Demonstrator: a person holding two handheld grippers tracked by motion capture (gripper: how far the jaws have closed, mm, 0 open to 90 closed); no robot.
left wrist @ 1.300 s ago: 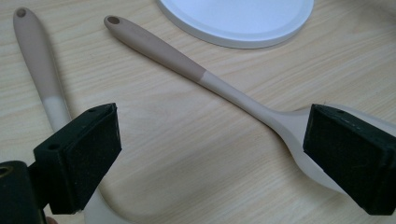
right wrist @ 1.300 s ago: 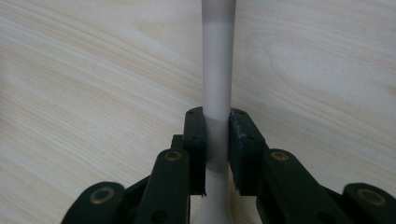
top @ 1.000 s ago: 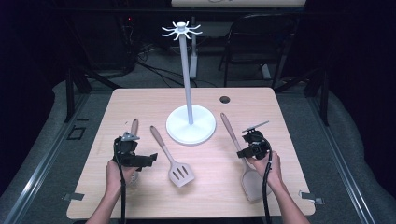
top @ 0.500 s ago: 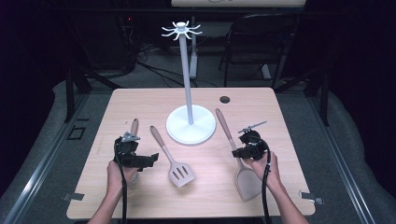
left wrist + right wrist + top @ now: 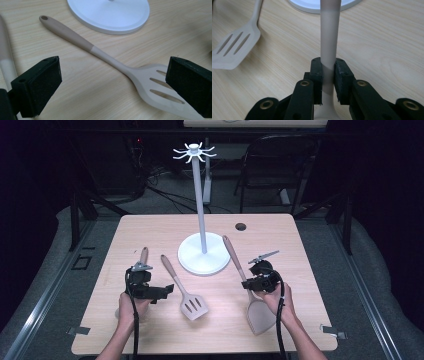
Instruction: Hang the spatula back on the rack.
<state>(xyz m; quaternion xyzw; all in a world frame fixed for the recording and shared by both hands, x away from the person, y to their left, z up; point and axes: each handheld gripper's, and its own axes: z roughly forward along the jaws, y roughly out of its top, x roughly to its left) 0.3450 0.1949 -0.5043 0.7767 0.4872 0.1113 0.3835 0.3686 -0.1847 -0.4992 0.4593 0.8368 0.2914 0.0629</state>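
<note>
The right tongs are clamped on the neck of the solid spatula, whose handle points toward the hook stand. The left tongs stand wide open, holding nothing, just beside the slotted spatula. To do this lift well, keep the grip firm and raise the handle end clear of the stand's base, which lies close by. The bench to the right offers open room; its front edge is near.

Two bare forearms are coming in over the desk's near edge, each carrying a black gripper trailing a black cable; brass-ringed pivots are glinting behind the right gripper's foam-padded jaws.
</note>
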